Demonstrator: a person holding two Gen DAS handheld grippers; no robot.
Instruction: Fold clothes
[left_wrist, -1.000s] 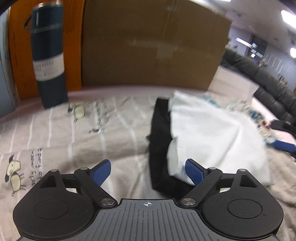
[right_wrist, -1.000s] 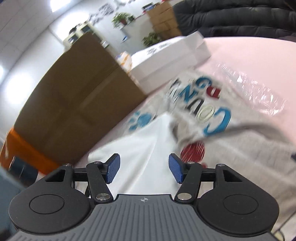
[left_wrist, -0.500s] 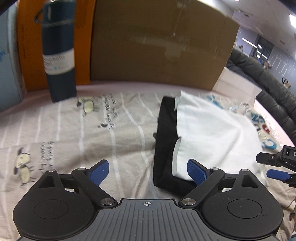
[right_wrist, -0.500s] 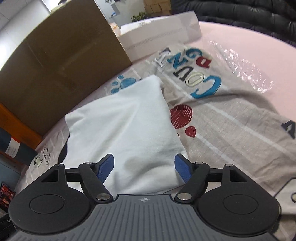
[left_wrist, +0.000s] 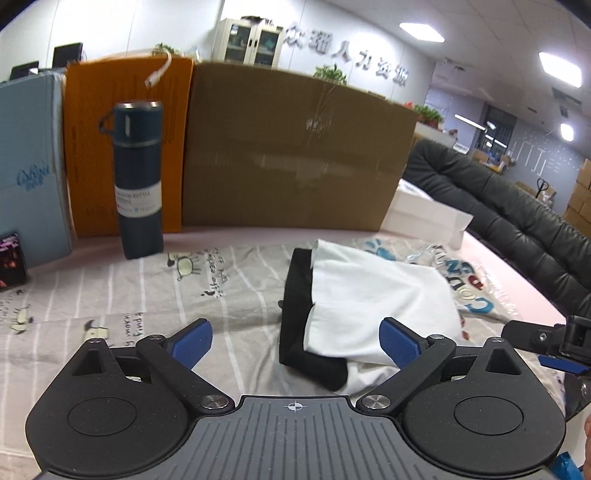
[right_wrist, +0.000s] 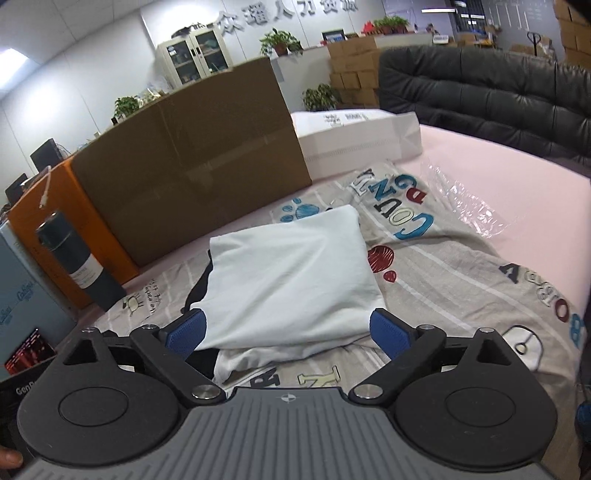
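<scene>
Two claws hang above the printed sheet (left_wrist: 110, 295), both spread wide with nothing between their blue pads, and neither touches cloth. Ahead of the left claw (left_wrist: 295, 341), and a little toward its right finger, lies the white garment (left_wrist: 376, 295), already folded into a compact packet on top of a black garment (left_wrist: 295, 295), which shows as a dark band along the packet's left edge and curls out under its near corner. Seen from the right claw (right_wrist: 288, 328), the same white garment (right_wrist: 291, 266) sits straight ahead between the fingers, with the black garment (right_wrist: 201, 288) peeking out toward the left finger. The stacking reads as deliberate: one folded piece laid squarely on another makes a tidy pile, and the spread claws standing off from it fit either a release just made or an approach for another fold; the pictures do not settle which. The packet's long axis runs away from the claws toward the cardboard box (left_wrist: 295, 147), its smooth folded edge at the far end and its looser layered hem at the near end. A small white flap juts out under the near edge, so that end looks less finished. The blue flask (left_wrist: 138, 181) stands well off beyond the left finger.
</scene>
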